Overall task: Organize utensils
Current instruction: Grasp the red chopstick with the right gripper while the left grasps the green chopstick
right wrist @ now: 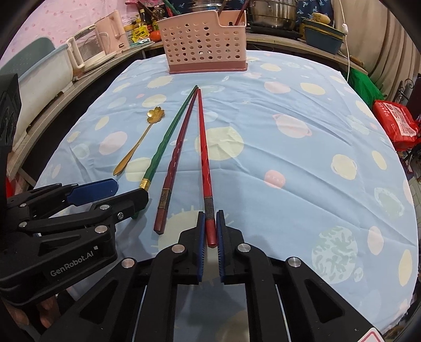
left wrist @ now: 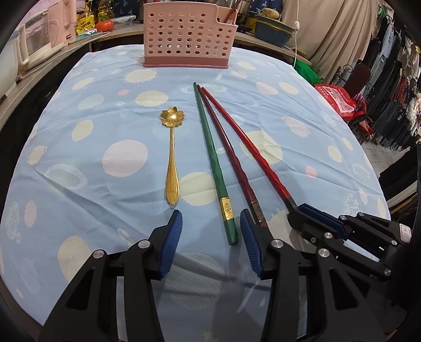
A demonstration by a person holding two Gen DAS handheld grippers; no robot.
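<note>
A gold flower spoon [left wrist: 172, 163], a green chopstick [left wrist: 213, 163], a dark red chopstick [left wrist: 231, 163] and a bright red chopstick [left wrist: 252, 147] lie on the blue dotted tablecloth [left wrist: 79, 157]. A pink perforated utensil holder [left wrist: 185, 36] stands at the far edge. My left gripper [left wrist: 210, 226] is open, its fingers either side of the green chopstick's thick end. My right gripper [right wrist: 210, 226] is shut on the bright red chopstick's [right wrist: 204, 157] thick end, on the cloth. In the right wrist view the spoon [right wrist: 139, 142], green chopstick [right wrist: 168, 136], dark red chopstick [right wrist: 176, 155] and holder [right wrist: 208, 44] lie ahead.
The holder's tall right compartment [right wrist: 232, 19] holds some dark sticks. Kettles [right wrist: 89, 50], bottles and a tomato [left wrist: 104, 25] sit on the counter behind at left. Pots and bowls [right wrist: 273, 13] stand behind at right. A red bag [right wrist: 397, 126] lies off the table's right edge.
</note>
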